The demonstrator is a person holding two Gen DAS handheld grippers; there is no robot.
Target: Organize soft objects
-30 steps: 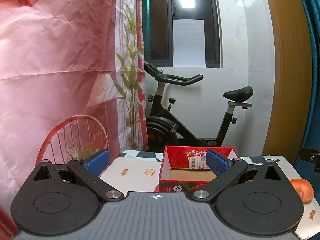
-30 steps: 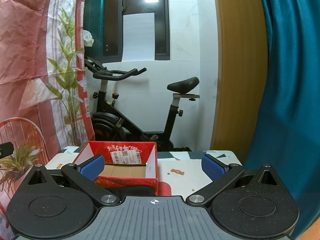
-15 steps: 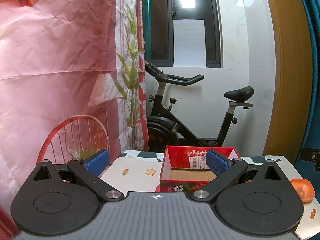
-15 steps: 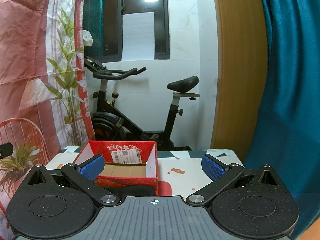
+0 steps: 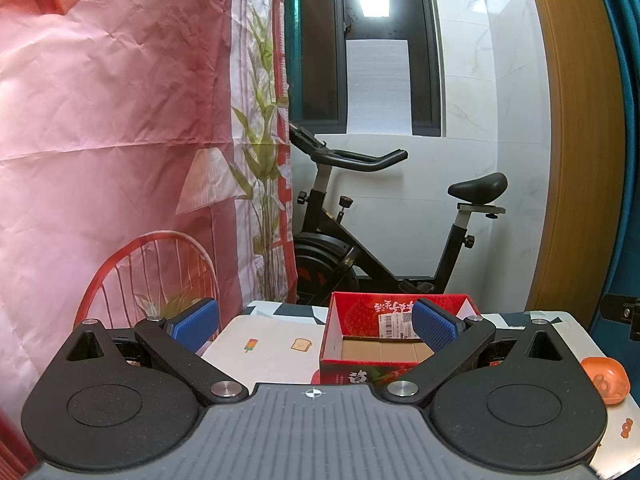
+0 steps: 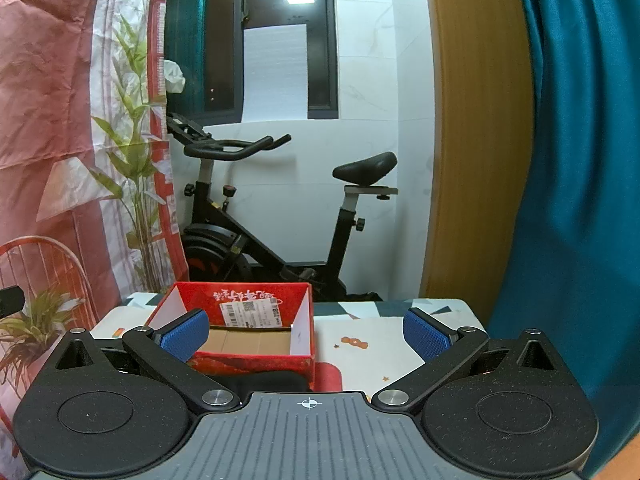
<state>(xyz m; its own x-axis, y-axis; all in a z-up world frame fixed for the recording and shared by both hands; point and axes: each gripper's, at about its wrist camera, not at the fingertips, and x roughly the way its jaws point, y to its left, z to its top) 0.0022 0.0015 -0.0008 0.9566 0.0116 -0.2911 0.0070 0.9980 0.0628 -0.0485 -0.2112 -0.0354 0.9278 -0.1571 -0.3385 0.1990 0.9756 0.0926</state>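
Observation:
An open red cardboard box (image 5: 352, 364) with a shipping label inside stands on the table; it also shows in the right wrist view (image 6: 256, 360). Its cardboard floor is bare. A black soft thing (image 6: 264, 381) lies just in front of the box, mostly hidden by my right gripper's body. An orange soft object (image 5: 606, 378) lies at the table's right in the left wrist view. My left gripper (image 5: 316, 326) is open and empty, above the table before the box. My right gripper (image 6: 306, 336) is open and empty, level with the box front.
The table (image 5: 276, 352) has a white cloth with small printed pictures. An exercise bike (image 5: 360, 248) stands behind it. A pink printed curtain (image 5: 100, 140) hangs on the left, a teal curtain (image 6: 580, 180) and a wooden door frame (image 6: 472, 140) on the right.
The left wrist view has shifted very slightly; the box and orange object sit a touch lower and left. The right view is unchanged. Both grippers stay open.

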